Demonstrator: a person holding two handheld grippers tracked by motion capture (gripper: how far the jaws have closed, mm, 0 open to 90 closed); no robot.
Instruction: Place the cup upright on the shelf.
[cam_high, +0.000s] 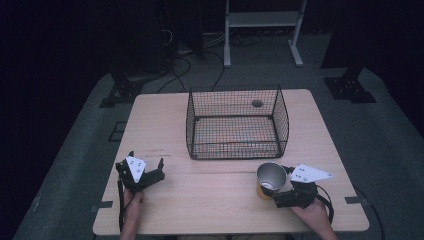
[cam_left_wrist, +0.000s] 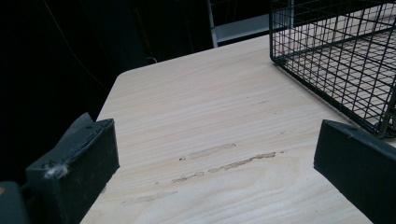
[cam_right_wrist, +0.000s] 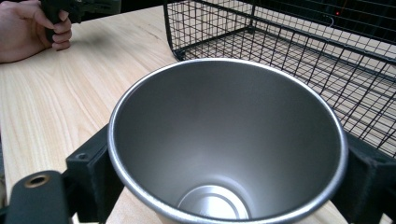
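Right gripper (cam_high: 278, 186) clamped on a steel cup (cam_high: 270, 176), one black jaw pressed against each side of the cup wall just under the rim; cup open-mouthed, tilted toward the camera in the high view, with an orange-yellow band low on its outside. Seen down the right gripper view, cup (cam_right_wrist: 229, 140) bare inside, round bottom plain, jaws touching the wall at left and right. Right hand (cam_high: 314, 212) wrapped round the gripper body at the near right of the wooden table (cam_high: 165, 130), forearm entering from the near edge, grey three-cornered plate on top, cable looping off to the right

Left gripper (cam_high: 146, 167) spread wide, holding nothing, jaws apart with bare table between them; in the left gripper view jaws standing at either lower corner over a scuffed patch of tabletop (cam_left_wrist: 210, 140). Left hand (cam_high: 132, 202) gripping the handle at the near left, gripper aimed far and slightly right; same hand (cam_right_wrist: 32, 30) fisted round the handle, resting on the table, in the right gripper view

Black wire basket (cam_high: 237, 124) upright at the table's middle, toward the far side, well apart from the left gripper, near the cup and just beyond it; basket corner (cam_left_wrist: 336, 60) at upper right of the left gripper view
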